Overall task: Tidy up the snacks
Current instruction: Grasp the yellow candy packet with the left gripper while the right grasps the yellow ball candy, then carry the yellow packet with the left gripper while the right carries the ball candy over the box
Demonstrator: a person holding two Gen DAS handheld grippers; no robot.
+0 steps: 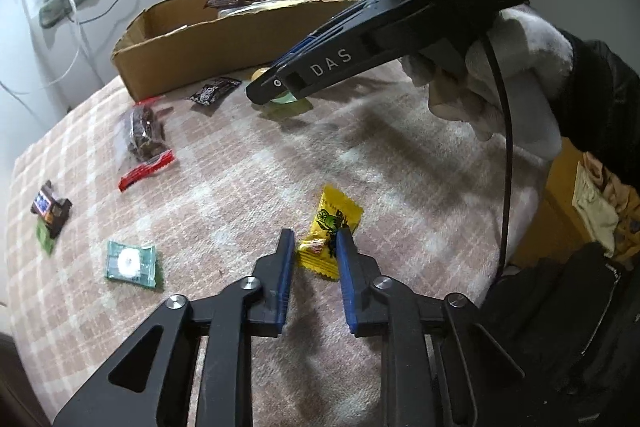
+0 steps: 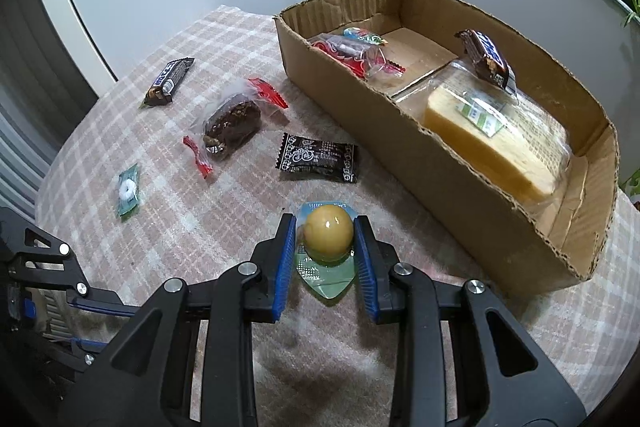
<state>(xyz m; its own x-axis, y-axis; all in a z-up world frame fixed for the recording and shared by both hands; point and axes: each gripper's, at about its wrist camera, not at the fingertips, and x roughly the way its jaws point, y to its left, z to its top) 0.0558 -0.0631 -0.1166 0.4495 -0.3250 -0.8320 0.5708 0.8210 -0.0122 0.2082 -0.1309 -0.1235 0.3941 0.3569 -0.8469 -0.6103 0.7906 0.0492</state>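
Note:
My left gripper (image 1: 315,242) stands open around the near end of a yellow candy packet (image 1: 330,227) lying on the checked cloth. My right gripper (image 2: 326,227) is open around a yellow ball-shaped snack in a clear green wrapper (image 2: 328,237), its pads close on both sides; whether they touch it I cannot tell. The right gripper also shows in the left wrist view (image 1: 276,91), low over the cloth in front of the cardboard box (image 1: 192,55). The box (image 2: 440,163) holds a cake slice (image 2: 492,143), a chocolate bar (image 2: 486,57) and a red-clear packet (image 2: 352,53).
Loose snacks lie on the cloth: a black packet (image 2: 318,157), a brown cake in clear wrap (image 2: 230,127), a chocolate bar (image 2: 170,81) and a green mint (image 2: 128,189). The mint (image 1: 130,263) and a dark bar (image 1: 52,209) lie left of my left gripper.

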